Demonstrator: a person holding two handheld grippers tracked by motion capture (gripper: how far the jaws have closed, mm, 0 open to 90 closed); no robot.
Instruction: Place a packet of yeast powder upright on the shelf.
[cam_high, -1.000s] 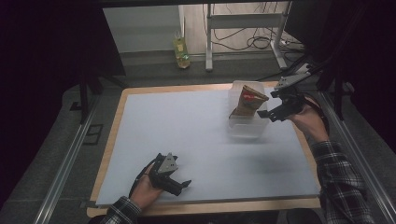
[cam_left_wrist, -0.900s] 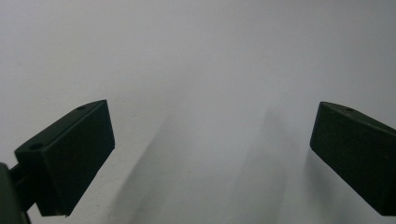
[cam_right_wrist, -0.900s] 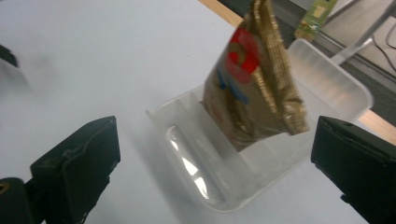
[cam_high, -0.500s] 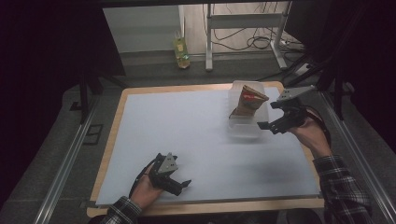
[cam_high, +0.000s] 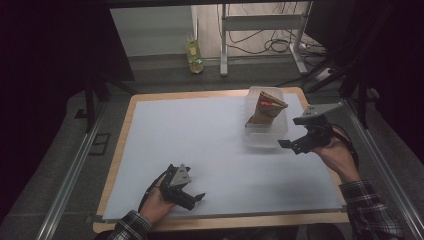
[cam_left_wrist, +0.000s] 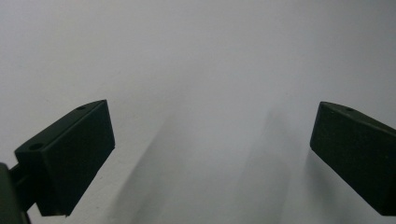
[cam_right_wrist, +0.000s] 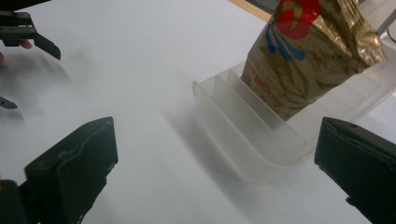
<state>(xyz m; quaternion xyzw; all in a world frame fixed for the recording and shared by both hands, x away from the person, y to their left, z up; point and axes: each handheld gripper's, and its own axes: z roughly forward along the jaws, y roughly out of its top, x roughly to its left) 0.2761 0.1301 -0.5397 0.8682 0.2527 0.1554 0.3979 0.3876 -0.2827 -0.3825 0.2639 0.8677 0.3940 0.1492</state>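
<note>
Two grippers are held over a white bench (cam_high: 200, 145) with a wooden rim. The right gripper (cam_high: 295, 144) is seen just beside the near right end of a clear plastic tray (cam_high: 260, 137), apart from it, with its jaws spread wide and nothing held between them. In the right gripper view, the tray's near end (cam_right_wrist: 247, 140) is shown between the two black jaws but farther off, untouched, and thin dividers can be made out inside it. A gold snack bag (cam_high: 266, 107) with a red mark near its top is stood upright in the tray, leaning slightly, its crumpled top raised well above the tray's wall; in the right gripper view the bag (cam_right_wrist: 308, 65) is seen set between dividers. The tray is placed at the far right part of the bench.

The left gripper (cam_high: 192, 199) is held low at the near edge of the bench, well apart from the tray. Its jaws are spread wide, and only bare white surface (cam_left_wrist: 201, 93) is seen between them.
</note>
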